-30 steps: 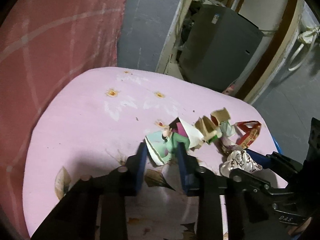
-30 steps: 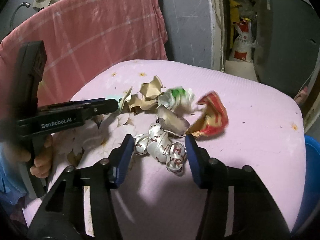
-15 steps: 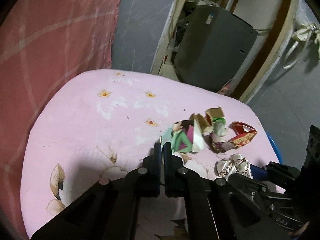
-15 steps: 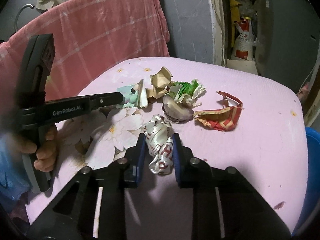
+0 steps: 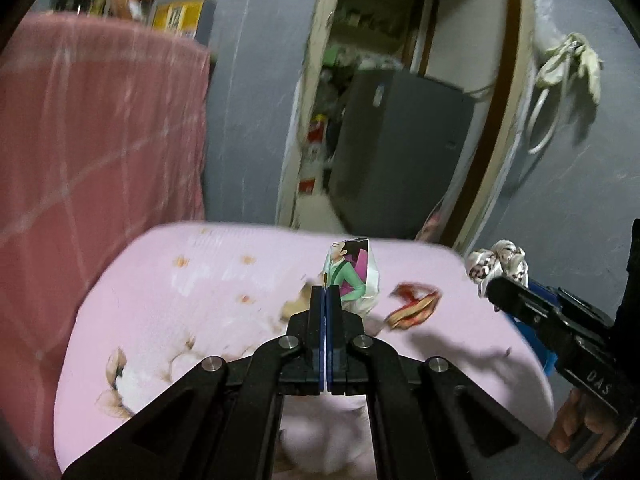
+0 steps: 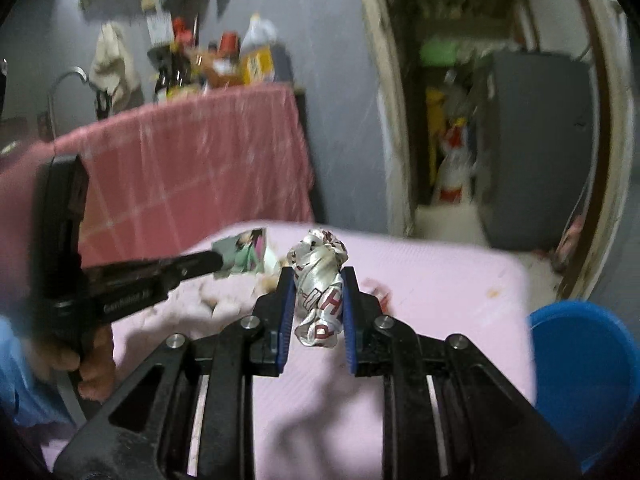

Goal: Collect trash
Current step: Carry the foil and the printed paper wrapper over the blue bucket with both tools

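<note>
— Above the pink flowered tablecloth [image 5: 168,304], what have you got in your left gripper [image 5: 325,294]?

— My left jaws are pressed fully together on the edge of a printed paper scrap [image 5: 352,270], the one with a cartoon figure in green. It stands up from my fingertips, clear of the cloth.

— And your right gripper [image 6: 318,280]?

— Nearly closed, with both blue pads [image 6: 285,312] squeezing a crumpled silver wrapper [image 6: 320,292] with red letters. It is clamped upright between them, its top poking out past the tips, off the table.

— What is left on the table?

— A red and yellow wrapper [image 5: 414,306] lies on the cloth just right of my left gripper's tips. There is some paler litter beside it, too blurred for me to name.

— Anything else close by?

— A blue bin [image 6: 580,372] sits at the table's right edge, below my right gripper. A pink checked cloth [image 5: 92,152] hangs behind the table on the left.
</note>
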The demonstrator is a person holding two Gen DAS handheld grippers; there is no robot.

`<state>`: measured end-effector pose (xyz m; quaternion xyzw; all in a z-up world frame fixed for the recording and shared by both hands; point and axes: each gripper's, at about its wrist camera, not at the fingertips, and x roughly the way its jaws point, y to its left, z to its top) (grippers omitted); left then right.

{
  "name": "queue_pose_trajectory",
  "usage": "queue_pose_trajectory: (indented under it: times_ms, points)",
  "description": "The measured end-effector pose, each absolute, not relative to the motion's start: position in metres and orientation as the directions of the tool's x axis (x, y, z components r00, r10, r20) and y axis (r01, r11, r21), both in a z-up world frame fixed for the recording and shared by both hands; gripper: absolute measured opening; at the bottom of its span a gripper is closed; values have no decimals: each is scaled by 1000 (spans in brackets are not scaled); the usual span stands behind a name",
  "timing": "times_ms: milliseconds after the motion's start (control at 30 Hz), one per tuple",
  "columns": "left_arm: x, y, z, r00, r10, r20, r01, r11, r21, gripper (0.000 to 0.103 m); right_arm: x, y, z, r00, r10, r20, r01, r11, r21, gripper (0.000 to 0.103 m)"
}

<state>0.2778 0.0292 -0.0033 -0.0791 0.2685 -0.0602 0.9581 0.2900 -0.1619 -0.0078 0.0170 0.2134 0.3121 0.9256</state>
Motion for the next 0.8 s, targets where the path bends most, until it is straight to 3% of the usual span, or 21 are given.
queue_pose_trajectory:
  times_ms: [167, 467, 800]
  points:
    - [276, -3, 14, 890, -179, -420, 124, 980, -156, 0, 284, -190, 9, 793, 532, -296, -509, 847, 154, 22]
    - [294, -82, 35, 887, -304, -347, 279, 952, -123, 0, 278, -265, 25, 911, 362, -200, -337, 930, 148, 22]
    - [305, -155, 40, 874, -397, -281, 376, 918, -127, 0, 268, -341, 23, 969, 184, -166, -158, 975, 157, 22]
